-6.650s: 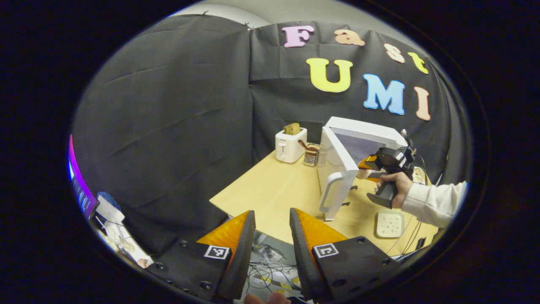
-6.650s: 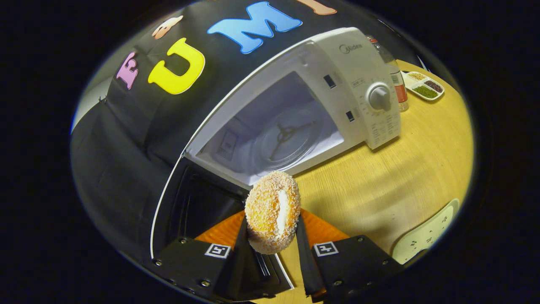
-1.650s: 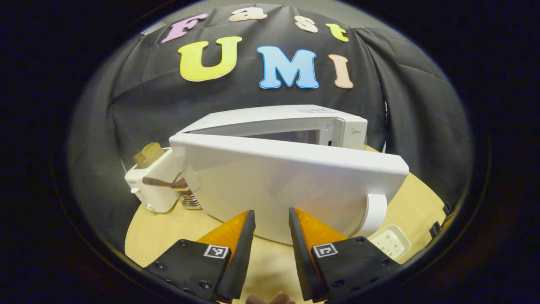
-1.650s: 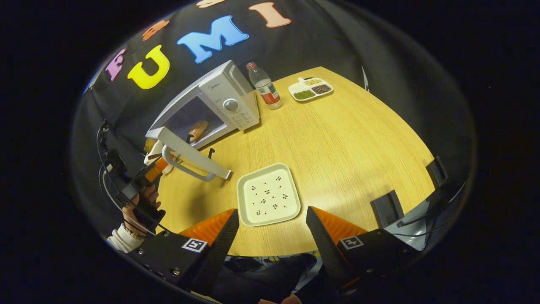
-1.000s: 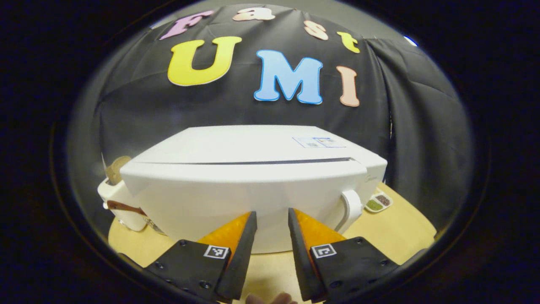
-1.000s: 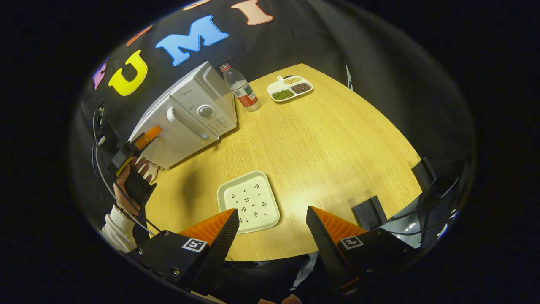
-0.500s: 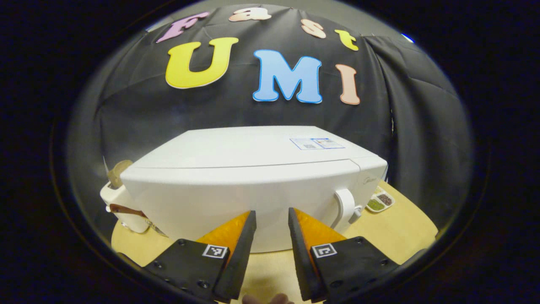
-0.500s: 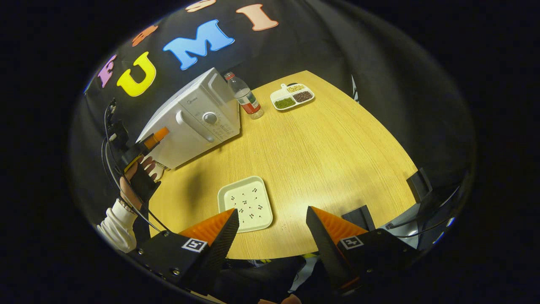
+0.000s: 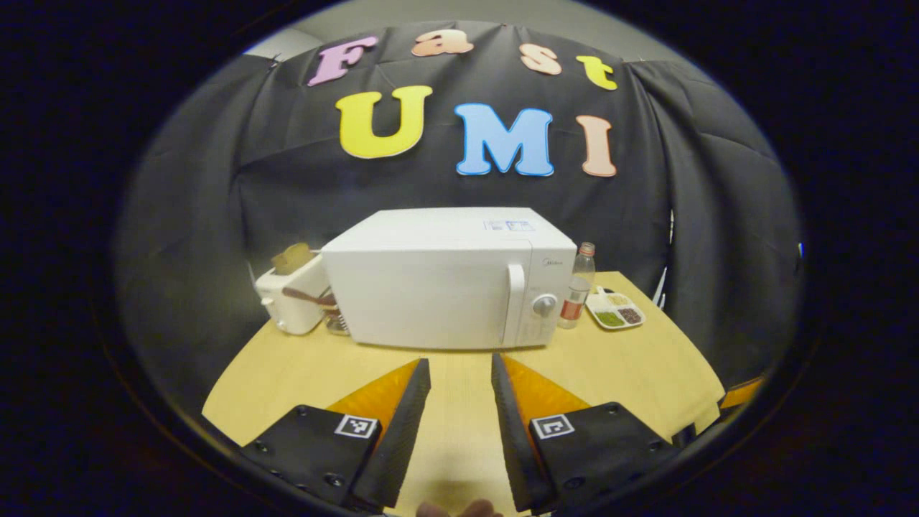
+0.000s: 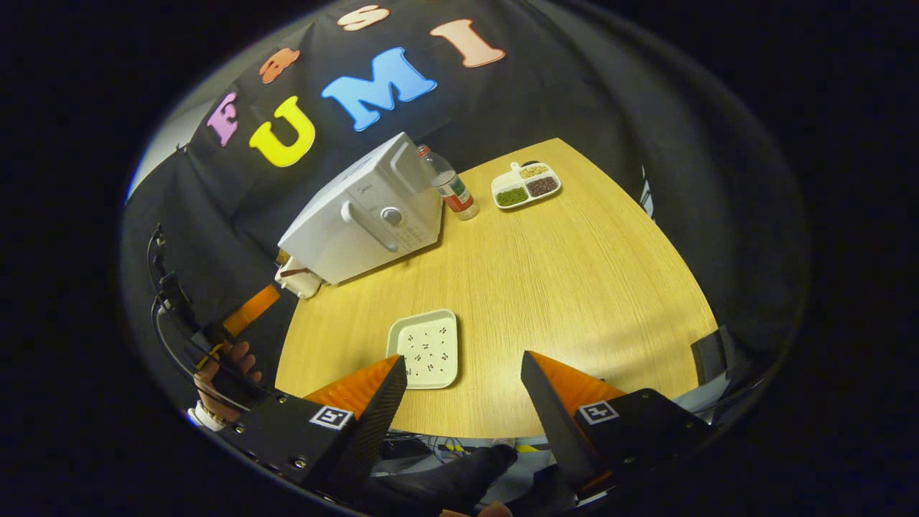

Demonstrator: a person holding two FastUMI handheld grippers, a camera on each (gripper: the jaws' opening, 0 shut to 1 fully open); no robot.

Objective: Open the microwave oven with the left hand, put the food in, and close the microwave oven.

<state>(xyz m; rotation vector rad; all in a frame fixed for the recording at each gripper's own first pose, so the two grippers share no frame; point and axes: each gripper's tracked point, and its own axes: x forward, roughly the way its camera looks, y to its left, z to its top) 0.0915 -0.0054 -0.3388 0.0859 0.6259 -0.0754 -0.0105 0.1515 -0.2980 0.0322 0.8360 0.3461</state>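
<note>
White box-shaped microwave oven (image 9: pixel 445 280) door closed on round wooden table (image 10: pixel 574 287), left gripper (image 9: pixel 459 373) before it, fingers slightly apart, empty, right gripper (image 10: pixel 463 388) spread, empty, near white square plate (image 10: pixel 425 350).

White microwave oven (image 9: pixel 445 276); pale wooden table (image 10: pixel 574 280); cream plate (image 10: pixel 425 349) with dark speckles; red-labelled bottle (image 9: pixel 576 289)

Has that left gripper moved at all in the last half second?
Yes. The left gripper has pulled back from the microwave, whose shut door was right at its fingertips before and now sits farther off across the table.
</note>
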